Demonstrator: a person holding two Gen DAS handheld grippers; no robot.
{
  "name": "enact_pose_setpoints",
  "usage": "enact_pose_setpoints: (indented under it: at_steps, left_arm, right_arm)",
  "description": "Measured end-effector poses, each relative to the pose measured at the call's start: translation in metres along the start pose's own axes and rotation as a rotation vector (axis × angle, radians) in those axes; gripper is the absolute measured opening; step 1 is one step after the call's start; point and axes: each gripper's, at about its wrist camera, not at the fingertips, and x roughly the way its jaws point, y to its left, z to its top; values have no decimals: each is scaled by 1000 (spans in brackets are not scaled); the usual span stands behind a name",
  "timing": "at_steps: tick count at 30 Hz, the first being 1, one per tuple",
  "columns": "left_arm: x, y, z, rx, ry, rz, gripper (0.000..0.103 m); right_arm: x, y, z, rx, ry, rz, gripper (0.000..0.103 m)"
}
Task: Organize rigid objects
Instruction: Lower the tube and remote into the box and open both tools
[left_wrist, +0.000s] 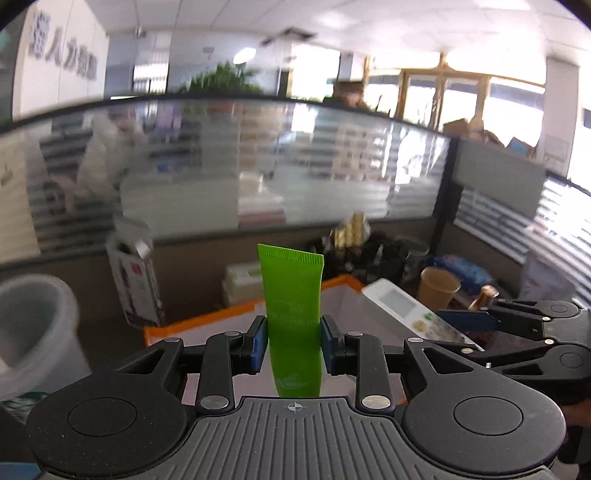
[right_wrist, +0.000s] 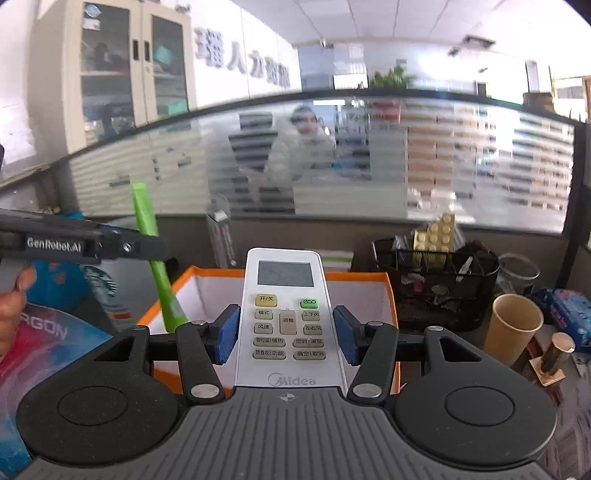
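My left gripper (left_wrist: 293, 341) is shut on a green squeeze tube (left_wrist: 293, 295), held upright with its crimped end up, above an orange-rimmed box (left_wrist: 207, 319). The tube also shows in the right wrist view (right_wrist: 157, 258), at the left. My right gripper (right_wrist: 284, 334) is shut on a white Midea remote (right_wrist: 286, 317), flat, buttons up, over the same orange-rimmed box (right_wrist: 373, 276). In the left wrist view the remote (left_wrist: 400, 306) and the right gripper (left_wrist: 476, 332) sit at the right.
A black mesh basket (right_wrist: 436, 280) with yellow toy bricks stands behind the box. A paper cup (right_wrist: 511, 323) and a blue packet (right_wrist: 567, 306) lie at right. A Starbucks cup (right_wrist: 105, 291) stands at left. A grey bin (left_wrist: 33, 325) and an open carton (left_wrist: 135, 273) stand left of the box.
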Motion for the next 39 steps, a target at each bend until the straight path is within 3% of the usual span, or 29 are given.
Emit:
enact_pose_setpoints:
  at_steps: [11, 22, 27, 31, 39]
  left_arm:
    - [93, 0, -13, -5, 223, 21, 28]
    - [132, -9, -2, 49, 316, 20, 29]
    - [161, -5, -19, 24, 435, 8, 28]
    - [162, 1, -25, -17, 437, 9, 28]
    - [131, 4, -14, -5, 384, 34, 31]
  right_arm:
    - [89, -24, -16, -11, 217, -44, 52]
    - [139, -11, -15, -205, 371, -132, 52]
    - [148, -4, -17, -280, 423, -176, 52]
    - [152, 4, -23, -365, 450, -216, 51]
    - [138, 9, -12, -353, 385, -221, 51]
